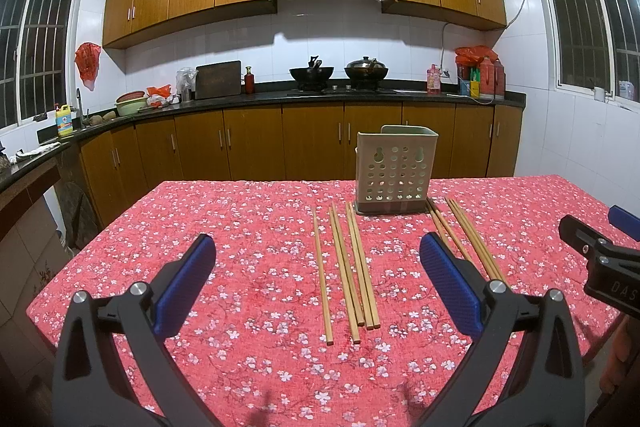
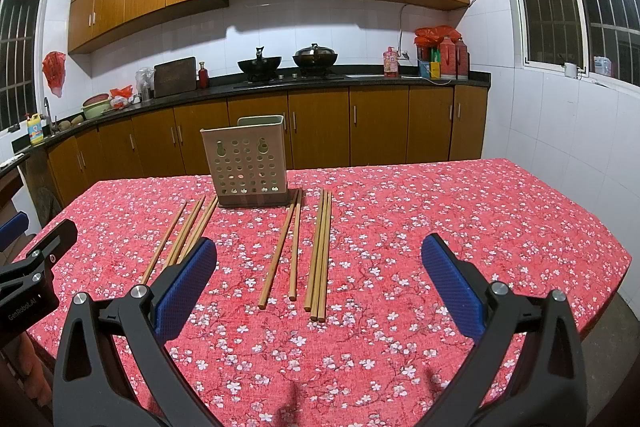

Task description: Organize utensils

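Several wooden chopsticks [image 1: 347, 267] lie in loose groups on the red floral tablecloth [image 1: 248, 227], in front of a beige perforated utensil holder [image 1: 394, 171]. My left gripper [image 1: 318, 259] is open and empty, hovering above the near part of the table, with one group of chopsticks between its fingers. My right gripper [image 2: 320, 261] is open and empty; another group of chopsticks [image 2: 320, 255] lies between its fingers, and the holder [image 2: 250, 163] stands beyond. Each gripper shows at the edge of the other's view: the right one [image 1: 600, 251] and the left one [image 2: 28, 259].
The table's edges [image 2: 600, 267] drop off on the right and on the left [image 1: 60, 275]. Behind the table runs a kitchen counter [image 1: 280, 97] with woks, bottles and bowls, with brown cabinets below and above it.
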